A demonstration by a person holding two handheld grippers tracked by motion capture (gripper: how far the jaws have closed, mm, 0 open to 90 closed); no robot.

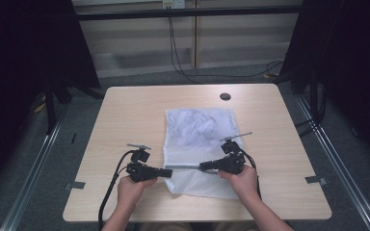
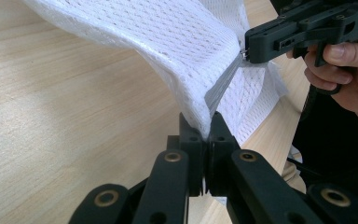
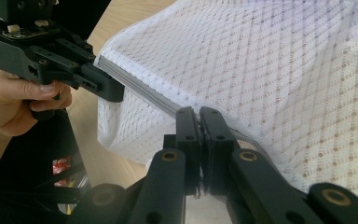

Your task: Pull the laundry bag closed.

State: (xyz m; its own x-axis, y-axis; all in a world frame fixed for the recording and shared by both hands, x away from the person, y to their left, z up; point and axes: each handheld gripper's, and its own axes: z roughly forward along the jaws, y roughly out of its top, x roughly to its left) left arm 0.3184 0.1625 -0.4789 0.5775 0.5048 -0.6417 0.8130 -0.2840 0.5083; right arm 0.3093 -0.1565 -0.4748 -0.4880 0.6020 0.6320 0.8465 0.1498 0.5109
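We handle a white mesh laundry bag (image 1: 200,144) that lies flat on the middle of the wooden table (image 1: 125,115), its long side running from far to near. A grey zipper strip (image 1: 185,167) runs left to right across the bag's near part. The left gripper (image 1: 167,173) is clenched on the bag's left edge at the zipper's end; in the left gripper view its jaws meet on a pinch of mesh (image 2: 200,116), which rises from them in a fold. The right gripper (image 1: 203,167) is closed on the zipper line further right; in the right gripper view its jaws pinch what looks like the zipper pull at the strip (image 3: 158,100), though the pull itself is too small for us to confirm. We judge the task to be working the zipper: both grasps are set and the strip between the grippers is taut. Whether it is open or closed we cannot tell. A dark round grommet (image 1: 225,96) sits at the table's far edge, well apart from the bag.
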